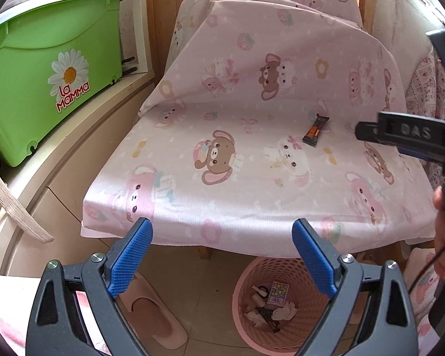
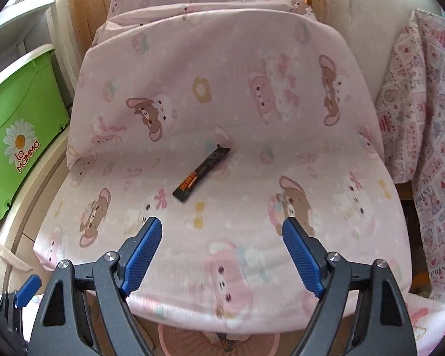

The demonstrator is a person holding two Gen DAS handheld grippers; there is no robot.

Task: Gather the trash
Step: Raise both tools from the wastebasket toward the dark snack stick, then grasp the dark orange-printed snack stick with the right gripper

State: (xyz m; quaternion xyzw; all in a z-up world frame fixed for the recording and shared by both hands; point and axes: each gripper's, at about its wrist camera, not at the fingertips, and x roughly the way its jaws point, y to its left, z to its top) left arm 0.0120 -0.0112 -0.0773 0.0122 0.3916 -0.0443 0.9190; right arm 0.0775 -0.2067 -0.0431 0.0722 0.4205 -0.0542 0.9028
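Observation:
A dark brown and orange snack wrapper (image 2: 201, 172) lies flat on the pink cartoon-print sheet (image 2: 222, 112); it also shows in the left wrist view (image 1: 315, 130) at the far right of the sheet. My right gripper (image 2: 222, 230) is open and empty, hovering over the sheet just short of the wrapper. My left gripper (image 1: 222, 231) is open and empty, at the sheet's front edge. A pink mesh trash basket (image 1: 305, 270) stands on the floor below, holding tissues and small packets. Its rim shows under the sheet in the right wrist view (image 2: 169, 338).
A green "La Mamma" plastic bin (image 1: 44, 77) sits on a cream ledge at the left. Pink slippers (image 1: 154, 320) lie on the floor beside the basket. A patterned cloth (image 2: 424, 154) hangs at the right. The right gripper's body (image 1: 412, 136) reaches in from the right.

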